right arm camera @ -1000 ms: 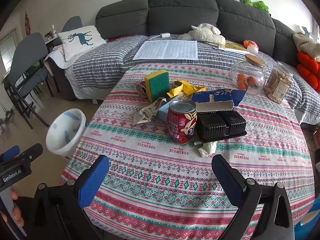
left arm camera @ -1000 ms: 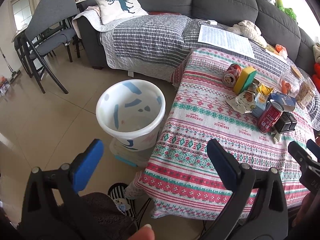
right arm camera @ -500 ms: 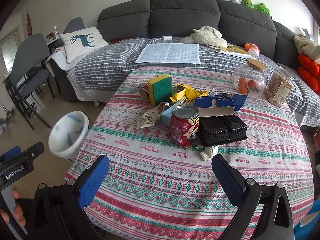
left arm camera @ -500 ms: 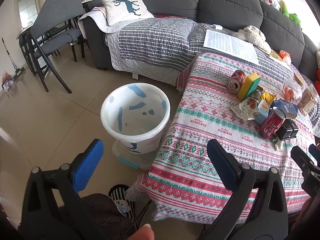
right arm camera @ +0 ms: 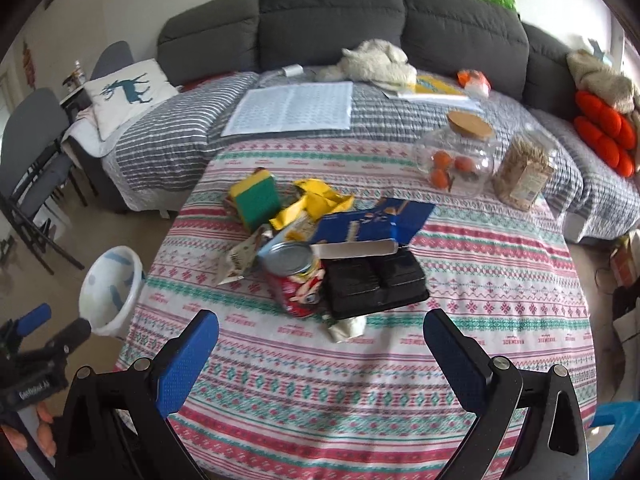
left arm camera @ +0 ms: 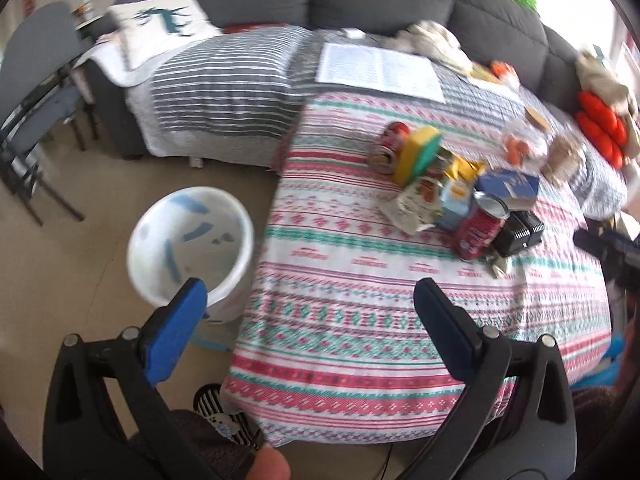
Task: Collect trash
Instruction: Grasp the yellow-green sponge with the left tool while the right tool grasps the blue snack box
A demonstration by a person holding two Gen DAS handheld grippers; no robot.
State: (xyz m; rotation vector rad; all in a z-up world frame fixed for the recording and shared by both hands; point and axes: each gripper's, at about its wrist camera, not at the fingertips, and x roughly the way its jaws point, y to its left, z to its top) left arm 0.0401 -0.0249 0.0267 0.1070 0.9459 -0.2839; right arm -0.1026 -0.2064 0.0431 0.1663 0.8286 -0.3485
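Nothing collected yet: both grippers, left point(left arm camera: 306, 304) and right point(right arm camera: 320, 336), gape empty; the white plastic bin point(left arm camera: 192, 248) looks bare, wrappers and red can point(right arm camera: 294, 280) heaped on the patterned tablecloth point(right arm camera: 360, 380).

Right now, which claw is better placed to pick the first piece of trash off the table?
Probably the right claw. It is open and faces the red can and crumpled paper just ahead. The left claw, also open, sits near the table's edge by the white bin, farther from the pile.
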